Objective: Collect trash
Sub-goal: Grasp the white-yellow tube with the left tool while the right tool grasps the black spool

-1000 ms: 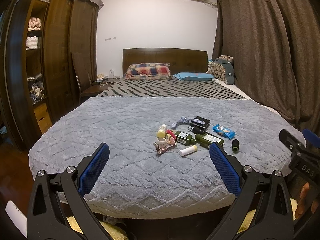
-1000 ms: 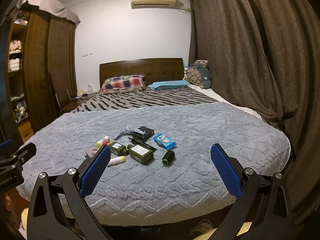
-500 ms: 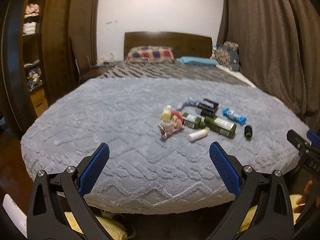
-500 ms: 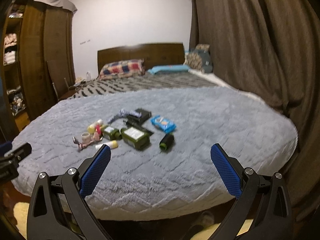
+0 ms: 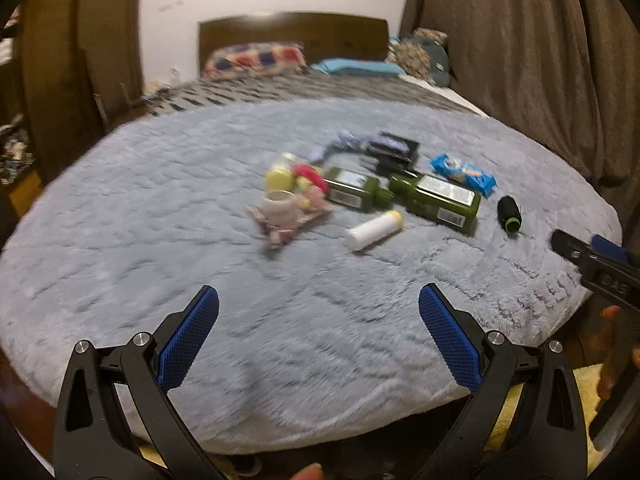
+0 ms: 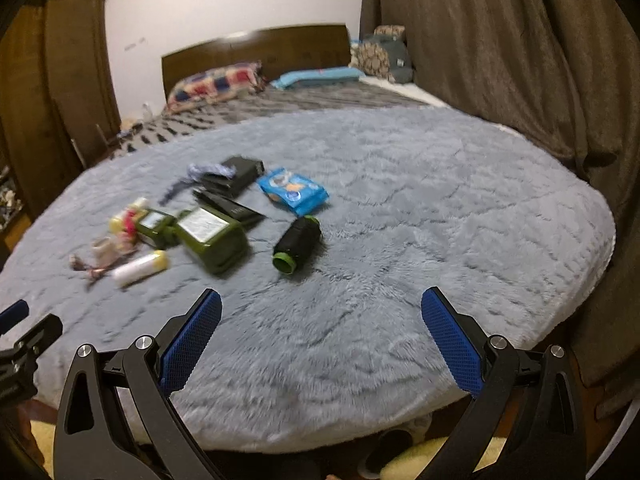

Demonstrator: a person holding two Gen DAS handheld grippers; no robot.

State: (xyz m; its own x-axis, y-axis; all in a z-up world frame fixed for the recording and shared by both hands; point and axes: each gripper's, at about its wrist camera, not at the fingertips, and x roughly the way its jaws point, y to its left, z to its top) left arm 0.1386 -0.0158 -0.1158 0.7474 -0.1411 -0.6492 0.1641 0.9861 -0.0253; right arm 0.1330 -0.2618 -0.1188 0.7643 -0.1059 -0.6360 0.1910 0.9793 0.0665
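Observation:
A pile of trash lies on the grey bedspread [image 5: 168,248]: two green bottles [image 5: 438,198] [image 6: 210,236], a white tube with a yellow cap [image 5: 374,230] [image 6: 140,268], a blue snack pack [image 5: 462,174] [image 6: 292,190], a black roll with a green end [image 5: 509,214] [image 6: 298,244], a small cup on a wrapper [image 5: 278,210], black boxes [image 6: 236,172]. My left gripper [image 5: 318,316] is open and empty, short of the pile. My right gripper [image 6: 320,312] is open and empty, just short of the black roll.
Brown curtains [image 6: 500,48] hang along the right side. A dark wardrobe [image 5: 60,64] stands on the left. Pillows [image 5: 256,58] and a headboard are at the far end. A yellow mat [image 6: 432,460] lies on the floor below the bed edge.
Both grippers have moved forward and down over the bed's near edge, closer to the pile. Both stay open. The view is blurred from motion.

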